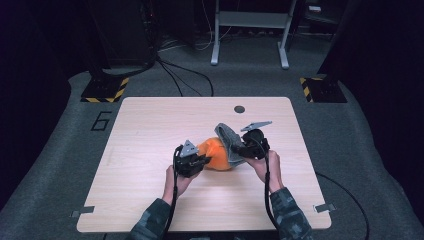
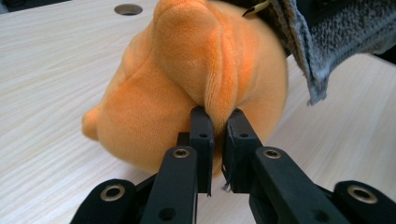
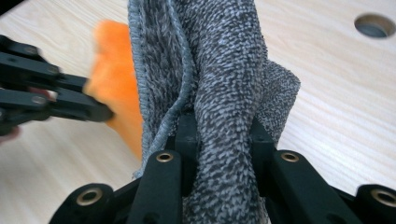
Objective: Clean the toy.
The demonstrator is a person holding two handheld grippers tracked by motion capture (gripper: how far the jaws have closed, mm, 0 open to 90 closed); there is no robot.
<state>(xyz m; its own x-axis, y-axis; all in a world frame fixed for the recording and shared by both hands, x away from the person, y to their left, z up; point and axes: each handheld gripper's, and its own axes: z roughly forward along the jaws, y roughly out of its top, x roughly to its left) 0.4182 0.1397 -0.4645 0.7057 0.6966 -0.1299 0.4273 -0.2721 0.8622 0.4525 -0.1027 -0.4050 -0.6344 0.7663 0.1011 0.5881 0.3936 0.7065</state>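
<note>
The pale wooden counter (image 1: pixel 150 200) carried an orange plush toy (image 1: pixel 218 154), which lay near its middle, short of the round hole (image 1: pixel 239 109) in the far edge. A grey fleecy cloth (image 1: pixel 227 136) rose from the toy's right side, draped against it. The left hand-held gripper (image 1: pixel 200 161) sat at the toy's left side, its jaws pinched tight on a plush flap of the toy. The right hand-held gripper (image 1: pixel 239 150), on the toy's right, was clamped on a bunched fold of the cloth.
</note>
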